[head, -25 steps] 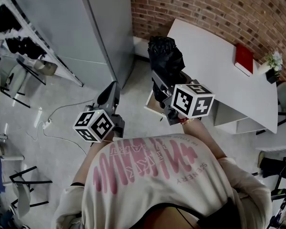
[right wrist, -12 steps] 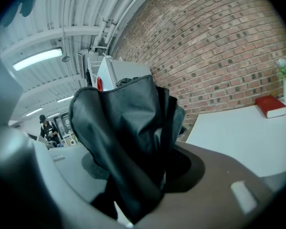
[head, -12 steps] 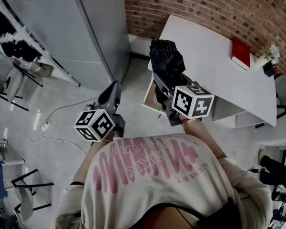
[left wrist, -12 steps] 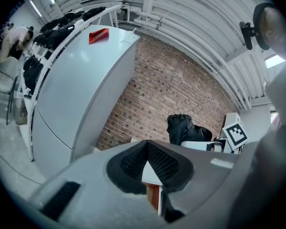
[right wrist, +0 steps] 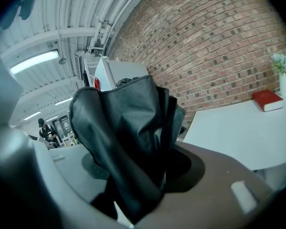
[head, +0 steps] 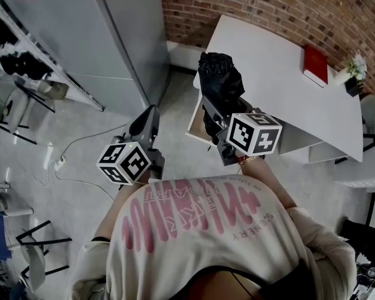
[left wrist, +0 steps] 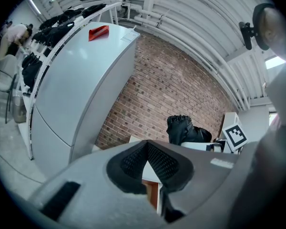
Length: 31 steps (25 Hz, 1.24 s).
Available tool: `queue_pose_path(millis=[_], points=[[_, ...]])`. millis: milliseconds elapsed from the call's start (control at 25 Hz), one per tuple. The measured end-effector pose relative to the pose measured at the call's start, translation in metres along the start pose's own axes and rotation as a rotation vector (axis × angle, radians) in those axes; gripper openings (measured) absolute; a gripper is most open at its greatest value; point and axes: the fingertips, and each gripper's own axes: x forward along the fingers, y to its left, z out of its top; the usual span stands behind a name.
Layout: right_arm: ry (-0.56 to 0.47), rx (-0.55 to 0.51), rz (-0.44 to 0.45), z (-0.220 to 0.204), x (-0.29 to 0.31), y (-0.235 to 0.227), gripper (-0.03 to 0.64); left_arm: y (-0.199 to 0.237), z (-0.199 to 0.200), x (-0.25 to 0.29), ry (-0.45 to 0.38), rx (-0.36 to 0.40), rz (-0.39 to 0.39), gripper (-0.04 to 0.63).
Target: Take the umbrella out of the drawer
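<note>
Head view, right hand-held gripper (head: 214, 112) clasping umbrella (head: 220, 80), shirt lettering (head: 194, 214) unreadable

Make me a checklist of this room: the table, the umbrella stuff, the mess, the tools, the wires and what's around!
Surface: white table, by the brick wall.
Job's things: black umbrella, folded, held up outside the drawer, which looks open under the table edge.
Clutter: red book and small potted plant at the table's far end.
Grippers: right tool shut on the umbrella; left tool shut, nothing in it.
Cables: white cable loose on the floor.
Surroundings: brick wall, grey cabinet, rack of dark items.
</note>
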Motion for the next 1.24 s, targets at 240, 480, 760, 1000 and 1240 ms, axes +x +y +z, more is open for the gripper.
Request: queue_pose_path(millis=[240,480,760,1000,1240], points=[[0.003,-0.005,-0.005,-0.002,-0.001,0.001,0.276,0.000,0.003,0.001,-0.001,0.001,-0.007,0.000],[-0.010,-0.003,-0.013,-0.001,-0.007,0.000,0.276,-0.003,0.001,0.000,-0.003,0.001,-0.020,0.000],[-0.017,0.003,-0.024,-0.003,-0.014,-0.001,0.278,-0.008,0.000,-0.002,-0.002,0.002,-0.030,0.001],[-0.020,0.004,-0.032,-0.004,-0.020,-0.001,0.278,-0.011,-0.001,-0.006,-0.001,0.003,-0.031,0.001],[-0.022,0.015,-0.030,-0.007,-0.023,-0.001,0.278,-0.013,-0.003,-0.009,-0.001,0.006,-0.030,0.002]])
